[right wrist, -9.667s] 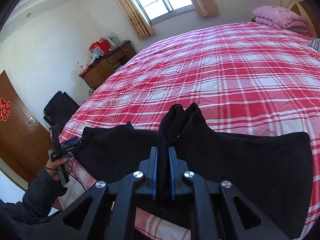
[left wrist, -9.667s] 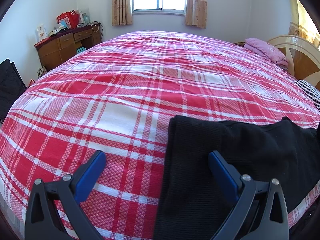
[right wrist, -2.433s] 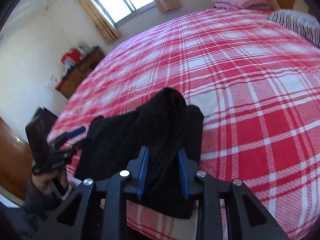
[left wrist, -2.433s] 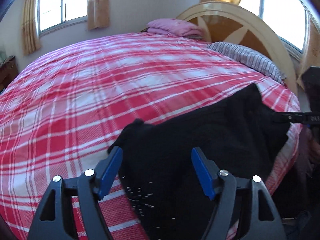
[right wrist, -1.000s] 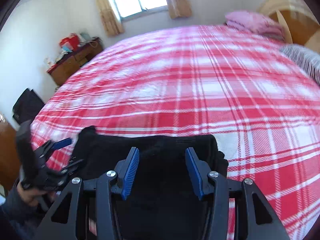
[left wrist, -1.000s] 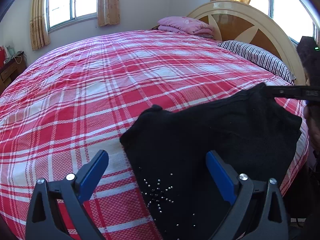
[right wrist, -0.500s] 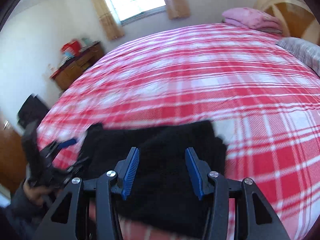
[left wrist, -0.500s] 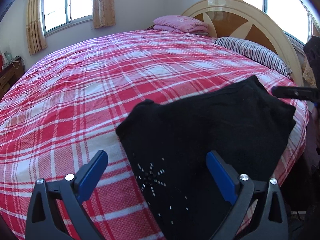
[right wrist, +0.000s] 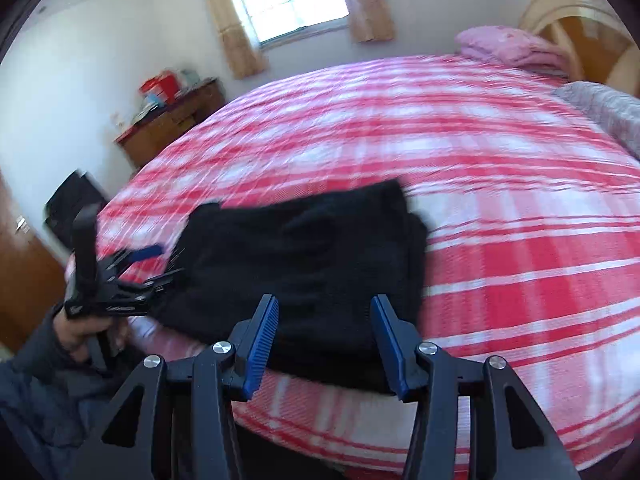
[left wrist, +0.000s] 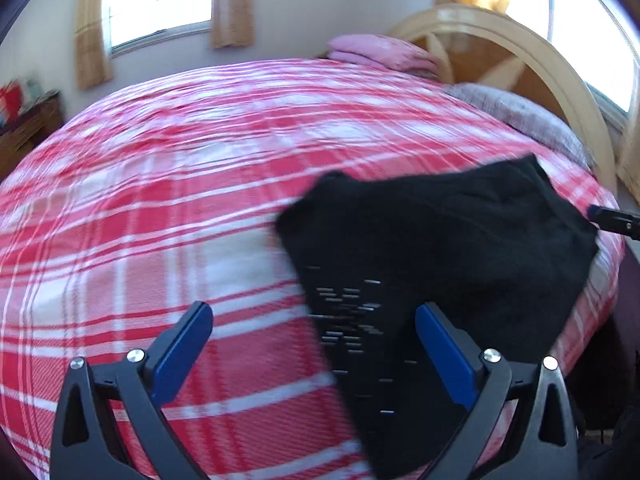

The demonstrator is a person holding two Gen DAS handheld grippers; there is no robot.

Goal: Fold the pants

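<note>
The black pants (left wrist: 440,248) lie folded into a compact block near the bed's near edge, with small studs showing on one end. They also show in the right wrist view (right wrist: 304,256). My left gripper (left wrist: 312,340) is open and empty, held above the bedspread and the studded end. My right gripper (right wrist: 324,332) is open and empty, just above the near edge of the folded pants. The left gripper is also seen from the right wrist view (right wrist: 136,272), at the pants' left end. Both views are motion-blurred.
The bed has a red and white plaid cover (left wrist: 160,184). A pink folded blanket (left wrist: 376,54) and a grey pillow (left wrist: 520,116) lie by the arched headboard (left wrist: 560,80). A wooden dresser (right wrist: 172,124) stands by the far wall under the window.
My right gripper has let go of the pants, opened and drawn back. The pants now lie flat, folded. Both cameras are moving, blurring the views.
</note>
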